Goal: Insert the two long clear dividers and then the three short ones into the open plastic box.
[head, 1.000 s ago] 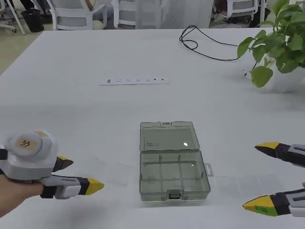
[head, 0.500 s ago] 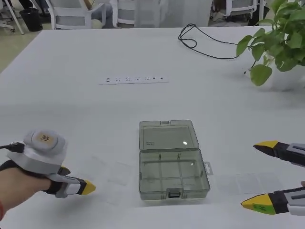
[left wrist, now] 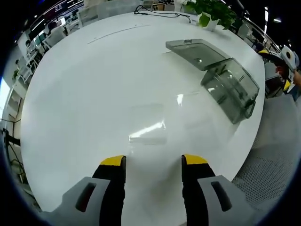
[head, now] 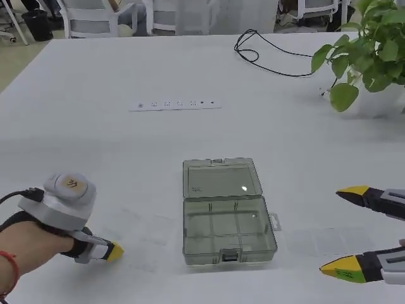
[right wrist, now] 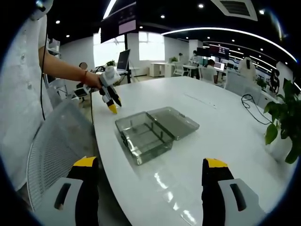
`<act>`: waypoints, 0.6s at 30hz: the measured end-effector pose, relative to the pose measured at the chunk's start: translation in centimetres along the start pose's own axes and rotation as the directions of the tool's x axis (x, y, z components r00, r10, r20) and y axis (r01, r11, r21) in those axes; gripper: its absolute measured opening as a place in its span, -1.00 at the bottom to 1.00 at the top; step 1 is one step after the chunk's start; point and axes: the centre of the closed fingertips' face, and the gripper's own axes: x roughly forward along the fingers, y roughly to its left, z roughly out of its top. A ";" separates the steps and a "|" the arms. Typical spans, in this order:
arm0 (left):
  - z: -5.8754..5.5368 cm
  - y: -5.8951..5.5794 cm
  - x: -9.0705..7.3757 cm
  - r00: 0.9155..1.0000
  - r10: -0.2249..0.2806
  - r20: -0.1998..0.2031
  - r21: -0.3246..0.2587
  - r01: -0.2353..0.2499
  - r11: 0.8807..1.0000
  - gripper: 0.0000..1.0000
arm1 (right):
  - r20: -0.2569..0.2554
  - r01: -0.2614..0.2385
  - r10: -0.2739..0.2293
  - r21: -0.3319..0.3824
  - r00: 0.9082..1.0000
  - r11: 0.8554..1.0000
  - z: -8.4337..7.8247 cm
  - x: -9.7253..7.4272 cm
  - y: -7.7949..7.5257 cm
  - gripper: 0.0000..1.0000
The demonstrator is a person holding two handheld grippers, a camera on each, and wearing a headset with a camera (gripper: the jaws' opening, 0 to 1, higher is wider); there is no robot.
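Note:
The smoky clear plastic box [head: 229, 229] lies open mid-table, its lid [head: 221, 178] flat behind it. Flat clear divider pieces lie on the table left of the box [head: 149, 235] and right of it [head: 329, 240]. My left gripper [head: 109, 252] points down at the left pieces, open; in the left gripper view its jaws [left wrist: 153, 161] stand just short of one clear piece [left wrist: 148, 125], with the box [left wrist: 230, 87] beyond. My right gripper [head: 345, 231] hovers wide open over the right pieces. The right gripper view has the box [right wrist: 146, 134] ahead of its jaws [right wrist: 149, 163] and the left gripper [right wrist: 110, 101] behind it.
A white power strip [head: 175, 104] lies farther back, a black cable [head: 272, 57] loops at the far side, and a potted plant [head: 367, 50] stands at the far right. White chairs line the table's far edge. The near table edge is close to both grippers.
My left gripper has drawn back to the left and tipped downward toward the clear pieces beside the box. The right gripper has stayed in place, open.

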 end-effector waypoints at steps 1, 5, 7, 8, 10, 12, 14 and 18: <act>0.0 0.1 0.0 1.000 0.007 -0.006 0.006 -0.006 1.000 -0.10 | 0.001 0.000 0.000 0.000 1.000 1.000 0.0 0.0 0.0 0.83; -0.1 0.5 0.2 0.999 0.031 -0.041 0.036 -0.030 0.999 -0.18 | 0.003 0.001 -0.001 0.001 1.000 1.000 0.0 0.0 0.0 0.83; 0.0 0.8 0.2 0.998 0.034 -0.049 0.033 -0.033 0.999 -0.18 | 0.002 0.002 -0.002 0.001 1.000 1.000 -0.1 0.0 0.0 0.82; 0.0 0.8 0.1 0.998 0.034 -0.051 0.029 -0.033 0.999 -0.19 | 0.001 0.003 -0.003 0.002 1.000 1.000 -0.1 0.0 0.0 0.82; 0.0 0.9 0.1 0.998 0.038 -0.055 0.021 -0.037 0.999 -0.20 | 0.001 0.004 -0.004 0.005 1.000 1.000 -0.1 -0.1 -0.1 0.82; 0.0 0.9 0.2 0.997 0.039 -0.059 0.019 -0.038 0.999 -0.22 | -0.001 0.003 -0.003 0.004 1.000 1.000 -0.2 -0.1 0.0 0.81; 0.0 1.2 0.4 0.997 0.041 -0.061 0.013 -0.040 0.999 -0.23 | -0.001 0.004 -0.004 0.007 1.000 1.000 -0.2 -0.1 0.0 0.81; -0.1 1.1 0.4 0.997 0.045 -0.062 0.006 -0.045 0.999 -0.27 | -0.002 0.002 -0.002 0.009 1.000 1.000 -0.2 0.0 0.1 0.81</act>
